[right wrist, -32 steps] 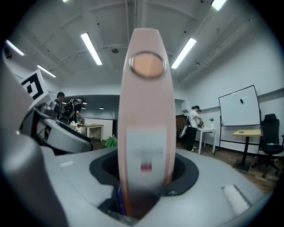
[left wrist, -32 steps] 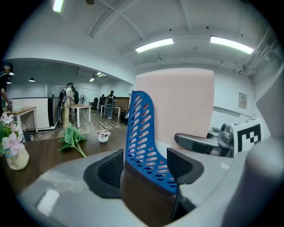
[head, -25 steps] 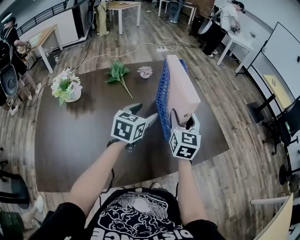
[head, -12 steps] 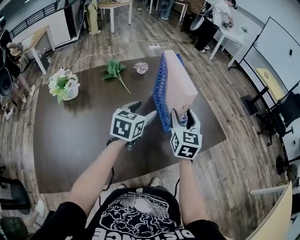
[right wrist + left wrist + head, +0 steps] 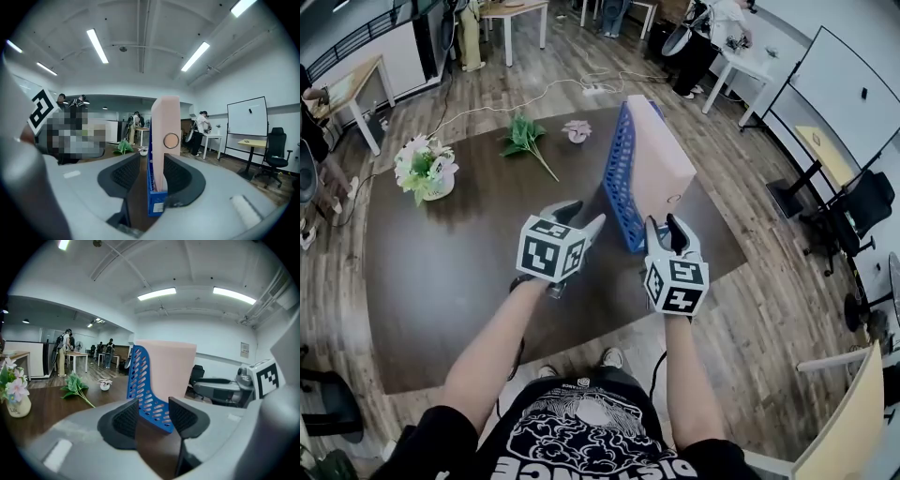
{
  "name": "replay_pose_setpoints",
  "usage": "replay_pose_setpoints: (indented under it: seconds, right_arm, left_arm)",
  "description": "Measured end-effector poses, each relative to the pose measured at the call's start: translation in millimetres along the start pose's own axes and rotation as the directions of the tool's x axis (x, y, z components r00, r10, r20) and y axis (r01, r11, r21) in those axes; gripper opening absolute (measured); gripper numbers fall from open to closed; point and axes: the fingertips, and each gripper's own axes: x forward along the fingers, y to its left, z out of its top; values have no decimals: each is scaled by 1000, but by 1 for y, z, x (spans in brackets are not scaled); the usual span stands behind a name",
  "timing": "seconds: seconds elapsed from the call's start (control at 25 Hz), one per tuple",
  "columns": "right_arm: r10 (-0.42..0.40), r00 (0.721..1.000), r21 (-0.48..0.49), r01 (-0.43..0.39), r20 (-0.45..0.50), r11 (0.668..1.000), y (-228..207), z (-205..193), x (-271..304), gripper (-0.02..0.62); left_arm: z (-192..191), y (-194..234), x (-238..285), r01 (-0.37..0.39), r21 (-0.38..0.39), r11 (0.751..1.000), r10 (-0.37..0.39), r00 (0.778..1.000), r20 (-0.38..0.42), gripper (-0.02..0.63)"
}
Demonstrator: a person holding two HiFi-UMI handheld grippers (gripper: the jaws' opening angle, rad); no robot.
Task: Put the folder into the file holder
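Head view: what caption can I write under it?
Pink folder standing upright in a blue file holder on a dark table.

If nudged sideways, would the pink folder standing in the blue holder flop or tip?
Probably stiff: the pink folder stands upright with flat, unbowed faces. Likely tippy: it and the blue file holder stand tall on a narrow base, so a high sideways push could topple both.

Overhead head view; gripper views share file holder [image 5: 140, 380]
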Motion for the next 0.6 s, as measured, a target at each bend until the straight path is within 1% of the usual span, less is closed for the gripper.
replay_pose_setpoints:
  seconds: [0.16,0.32,0.4,0.52,0.6]
  right_arm:
    - [20,1000,-23,-21,-12,1000,17,7,-9,114]
    - [31,1000,-20,-31,-7,999,30,14,-18,73]
    - [38,999,-19,-38,-6,999,36,17,-21,52]
    - [49,999,-11,-49,-10,999,42,19,-24,5]
    - [53,999,-11,-53,-11,999,44,21,-26,-2]
  left_arm:
    - [5,3,-16,12,7,1000,-12,1000,12,159]
    - [10,6,-33,22,46,999,-22,1000,15,106]
    - [11,10,-39,20,56,998,-21,1000,17,102]
    - [12,14,-46,23,64,998,-24,999,22,61]
    - [15,15,-51,26,72,997,-28,999,30,35]
